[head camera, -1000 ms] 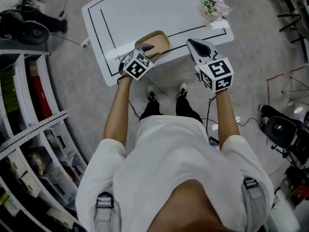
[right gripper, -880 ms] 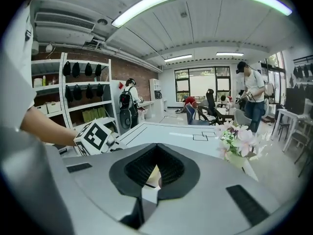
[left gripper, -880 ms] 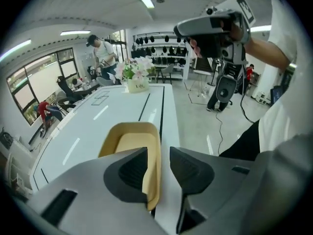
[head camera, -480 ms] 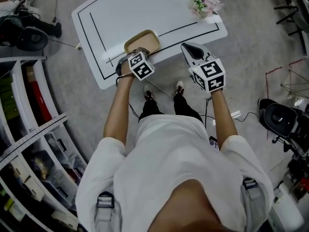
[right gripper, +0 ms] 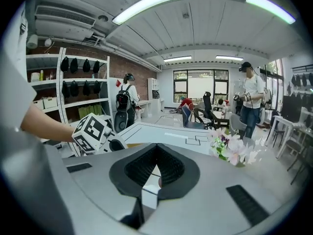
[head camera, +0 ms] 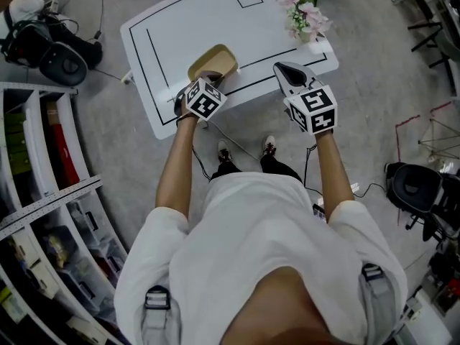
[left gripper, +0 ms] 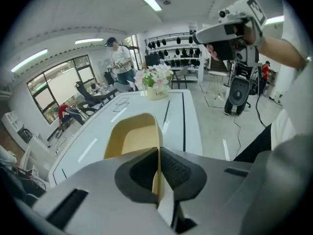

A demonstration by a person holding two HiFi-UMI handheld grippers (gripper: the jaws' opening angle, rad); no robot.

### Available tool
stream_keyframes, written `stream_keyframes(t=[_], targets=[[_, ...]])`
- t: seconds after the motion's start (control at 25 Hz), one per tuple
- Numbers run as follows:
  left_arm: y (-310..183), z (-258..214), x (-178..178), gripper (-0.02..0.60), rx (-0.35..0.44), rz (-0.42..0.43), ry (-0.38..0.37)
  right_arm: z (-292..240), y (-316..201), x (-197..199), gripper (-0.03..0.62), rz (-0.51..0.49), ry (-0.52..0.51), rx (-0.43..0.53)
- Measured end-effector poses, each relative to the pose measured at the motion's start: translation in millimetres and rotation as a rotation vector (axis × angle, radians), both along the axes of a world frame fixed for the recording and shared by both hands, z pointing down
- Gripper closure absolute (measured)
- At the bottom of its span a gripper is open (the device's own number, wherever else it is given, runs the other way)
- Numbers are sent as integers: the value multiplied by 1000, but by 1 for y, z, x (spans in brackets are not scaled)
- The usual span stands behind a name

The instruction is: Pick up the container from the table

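The container's (head camera: 213, 59) near wall is being pinched by the closing jaws of the left claw (head camera: 205, 78). The container is stood at the near edge of the desk (head camera: 208, 13), its long axis running away from that claw. Nothing is seen inside it. The right claw (head camera: 290, 74) is held shut and empty, off to the side.

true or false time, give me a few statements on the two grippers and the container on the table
1. The container has its wall between the left gripper jaws. True; the jaws are closing on it.
2. The right gripper holds the flowers. False: it is shut and empty; the flowers stand apart on the table.
3. The container is tan. True.
4. The container is filled with fruit. False: its inside shows empty.
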State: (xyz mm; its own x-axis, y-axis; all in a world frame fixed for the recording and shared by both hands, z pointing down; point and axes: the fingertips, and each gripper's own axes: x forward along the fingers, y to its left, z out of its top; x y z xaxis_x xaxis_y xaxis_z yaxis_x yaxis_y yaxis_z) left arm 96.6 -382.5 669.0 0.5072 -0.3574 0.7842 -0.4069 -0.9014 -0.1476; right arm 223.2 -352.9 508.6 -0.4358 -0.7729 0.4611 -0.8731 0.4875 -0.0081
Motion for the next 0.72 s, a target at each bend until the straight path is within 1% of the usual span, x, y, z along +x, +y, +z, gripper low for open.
stream_keyframes(t=[0.24, 0.32, 0.44, 0.52, 0.64, 0.72], targets=[[-29, -74, -24, 554, 130, -126, 138, -51, -25, -10, 580, -24, 21, 127], [-35, -108, -35, 554, 179, -167, 214, -70, -33, -16, 580, -36, 40, 180], [-43, -166, -54, 554, 246, -232, 366, -100, -44, -24, 580, -46, 55, 254], [-46, -201, -68, 552, 297, -270, 449, -117, -49, -30, 580, -54, 63, 294], [-48, -248, -86, 554, 378, -310, 540, -143, -56, -39, 580, -68, 72, 353], [-47, -274, -92, 554, 443, -321, 563, -160, -59, -43, 580, -79, 79, 391]])
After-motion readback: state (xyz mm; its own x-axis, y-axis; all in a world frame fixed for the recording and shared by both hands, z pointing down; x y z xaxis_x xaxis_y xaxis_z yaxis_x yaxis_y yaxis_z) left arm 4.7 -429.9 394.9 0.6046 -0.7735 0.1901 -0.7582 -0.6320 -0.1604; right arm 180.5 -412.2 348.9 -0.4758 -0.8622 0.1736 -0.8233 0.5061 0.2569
